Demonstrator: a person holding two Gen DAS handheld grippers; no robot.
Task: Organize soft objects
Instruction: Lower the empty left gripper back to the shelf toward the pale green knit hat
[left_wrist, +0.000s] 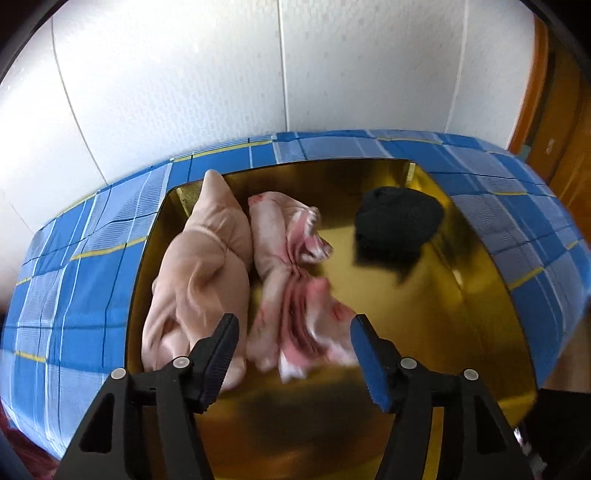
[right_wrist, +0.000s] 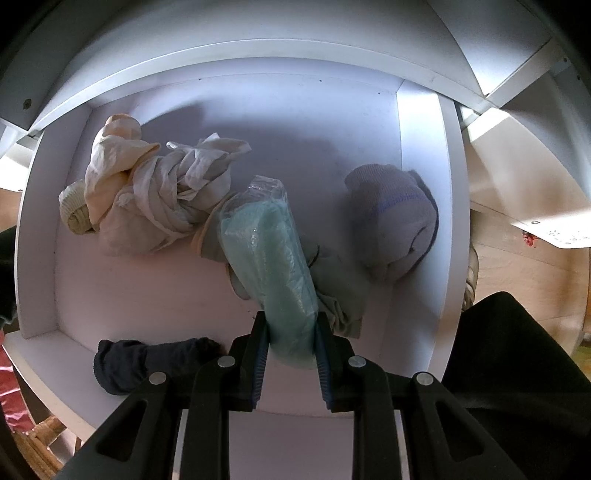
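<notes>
So here's where we're at. Our left gripper (left_wrist: 293, 350) is angled down into the gold box (left_wrist: 424, 325) that sits on the blue plaid cloth (left_wrist: 85, 280). Its jaws are spread apart with nothing pinched; the near end of the pink-and-white cloth (left_wrist: 295, 295) lies just past the tips, blurry, and we can't tell if it touches the pads. Beside it on the left is the peach bundle (left_wrist: 207, 266), touching it along one side. The black rolled sock (left_wrist: 399, 218) sits well apart near the box's far right corner.

Our right gripper (right_wrist: 291, 332) points straight down into the white drawer (right_wrist: 417, 155). Its jaws are clamped on the near end of the teal pack in clear plastic (right_wrist: 269, 258), which stretches away from the fingers toward the middle of the drawer floor. It lies over a pale grey-green cloth (right_wrist: 340, 295). To the left is a knotted cream bundle (right_wrist: 147, 199), to the right a grey rolled sock (right_wrist: 395, 221) against the drawer wall, and a dark navy sock (right_wrist: 147, 362) sits on the near edge by the left finger.
</notes>
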